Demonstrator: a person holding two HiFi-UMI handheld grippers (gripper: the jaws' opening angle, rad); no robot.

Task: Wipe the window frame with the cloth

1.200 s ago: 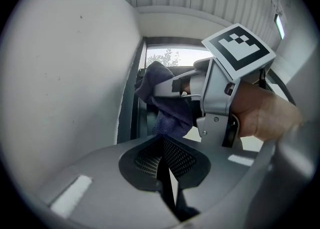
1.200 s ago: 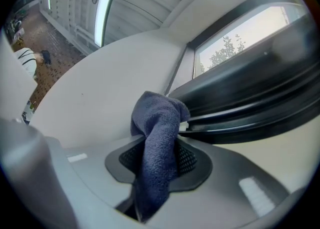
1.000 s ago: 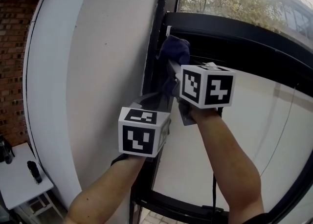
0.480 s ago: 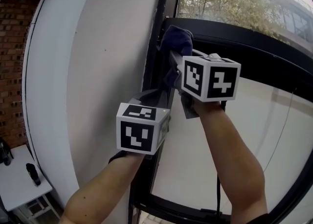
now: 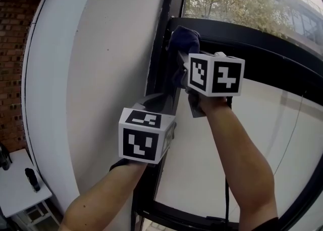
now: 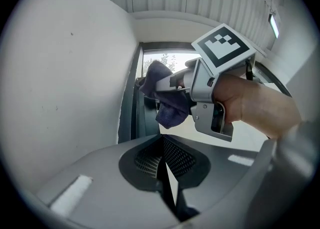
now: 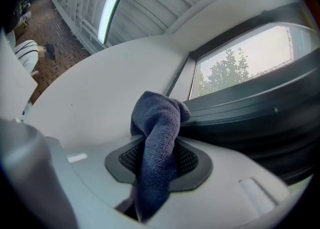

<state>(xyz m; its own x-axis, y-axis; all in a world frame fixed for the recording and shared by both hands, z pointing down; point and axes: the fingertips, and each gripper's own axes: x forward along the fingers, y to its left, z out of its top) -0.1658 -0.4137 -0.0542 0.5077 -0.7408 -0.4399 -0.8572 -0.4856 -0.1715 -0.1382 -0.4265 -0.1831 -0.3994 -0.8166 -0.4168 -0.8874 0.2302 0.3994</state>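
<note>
cloth is clamped by our right gripper, bunched end ahead of its tips at the window frame corner for wiping, while our left gripper, jaws together and empty, hangs below.

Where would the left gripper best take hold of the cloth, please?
Probably on the loose tail of the cloth that hangs below the right gripper, coming from below. The bunched top sits at the frame and the middle is clamped in the right jaws, so only that tail is free. The left gripper, now shut, would have to open first.
</note>
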